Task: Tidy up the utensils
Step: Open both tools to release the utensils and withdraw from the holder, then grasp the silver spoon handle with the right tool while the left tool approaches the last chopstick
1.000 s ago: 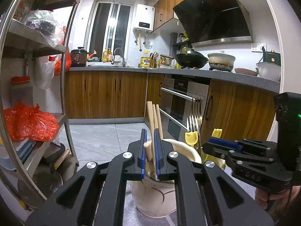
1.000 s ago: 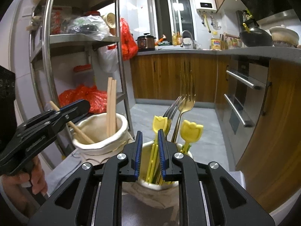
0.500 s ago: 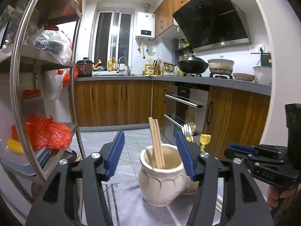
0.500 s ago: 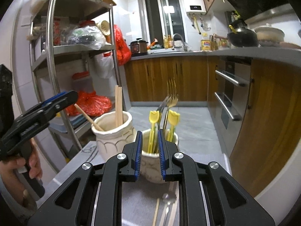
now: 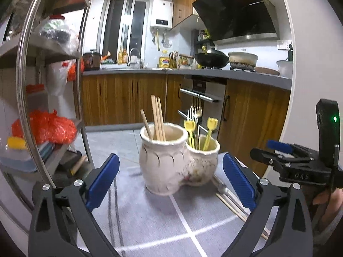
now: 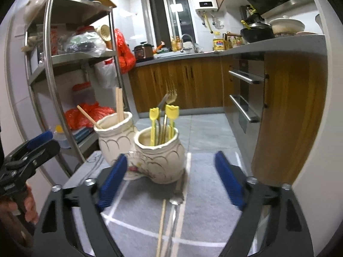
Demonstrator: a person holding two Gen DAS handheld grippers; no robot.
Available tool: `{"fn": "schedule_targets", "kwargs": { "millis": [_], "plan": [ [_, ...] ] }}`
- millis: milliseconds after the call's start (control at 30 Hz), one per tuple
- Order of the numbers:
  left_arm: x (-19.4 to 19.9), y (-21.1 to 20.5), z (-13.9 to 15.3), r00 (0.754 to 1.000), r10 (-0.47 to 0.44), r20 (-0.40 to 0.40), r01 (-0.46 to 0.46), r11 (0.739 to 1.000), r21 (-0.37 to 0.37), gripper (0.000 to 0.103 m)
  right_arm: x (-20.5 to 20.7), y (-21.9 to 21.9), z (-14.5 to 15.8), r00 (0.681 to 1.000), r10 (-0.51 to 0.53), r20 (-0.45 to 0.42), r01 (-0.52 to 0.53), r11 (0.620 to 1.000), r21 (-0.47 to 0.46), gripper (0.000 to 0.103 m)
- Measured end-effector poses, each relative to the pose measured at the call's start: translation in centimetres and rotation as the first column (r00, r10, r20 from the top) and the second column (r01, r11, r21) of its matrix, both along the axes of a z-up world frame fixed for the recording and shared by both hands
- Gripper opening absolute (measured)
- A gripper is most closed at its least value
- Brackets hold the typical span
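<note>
Utensils remaining on the grey tabletop (image 6: pixel 203 192), a chopstick (image 6: pixel 161 224) and spoon (image 6: pixel 174 203), could be nudged off its edge if grabbed carelessly. Left gripper (image 5: pixel 169 182) and right gripper (image 6: pixel 171 182) have just been opening; fingers are spread wide, nothing between them. Chopsticks (image 5: pixel 157 117) and forks (image 6: pixel 169 98) are stored in the twin jar (image 5: pixel 171 162). Wood cabinets and a steel rack (image 6: pixel 49 64) are seen around.

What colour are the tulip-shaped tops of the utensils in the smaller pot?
Yellow tulip-shaped tops, clearest in the right wrist view.

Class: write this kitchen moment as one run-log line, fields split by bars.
left gripper: open, empty | right gripper: open, empty | chopsticks: in taller jar | forks: in shorter jar
</note>
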State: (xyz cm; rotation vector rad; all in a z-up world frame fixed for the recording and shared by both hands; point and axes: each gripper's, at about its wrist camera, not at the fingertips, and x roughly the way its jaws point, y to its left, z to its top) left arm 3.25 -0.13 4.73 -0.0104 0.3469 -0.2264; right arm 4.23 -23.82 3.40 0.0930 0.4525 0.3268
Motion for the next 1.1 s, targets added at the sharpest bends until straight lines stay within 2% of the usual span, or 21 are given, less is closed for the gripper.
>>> {"fn": "schedule_targets", "kwargs": {
  "millis": [167, 600, 833, 1100],
  "plan": [
    [-0.2, -0.5, -1.6, 1.0, -0.004, -0.028, 0.004, 1.0, 0.01, 0.096, -0.1, -0.5, -0.2, 1.0, -0.013, -0.001, 0.013, 1.0, -0.008, 0.094],
    [0.9, -0.8, -4.7, 0.996, -0.029, -0.086, 0.032, 0.999, 0.024, 0.097, 0.7, -1.4, -1.9, 0.997, -0.066, -0.033, 0.063, 0.993, -0.098, 0.097],
    [1.5, -0.6, -5.2, 0.992, -0.017, -0.123, 0.021, 0.999, 0.028, 0.097, 1.4, -0.5, -3.7, 0.991, -0.055, -0.119, 0.034, 0.984, -0.174, 0.097],
    [1.4, 0.0, -5.5, 0.988, -0.01, -0.154, 0.012, 1.0, 0.016, 0.097, 2.0, 1.2, -6.8, 0.965, -0.029, -0.262, -0.048, 0.959, -0.281, 0.097]
  ]
}}
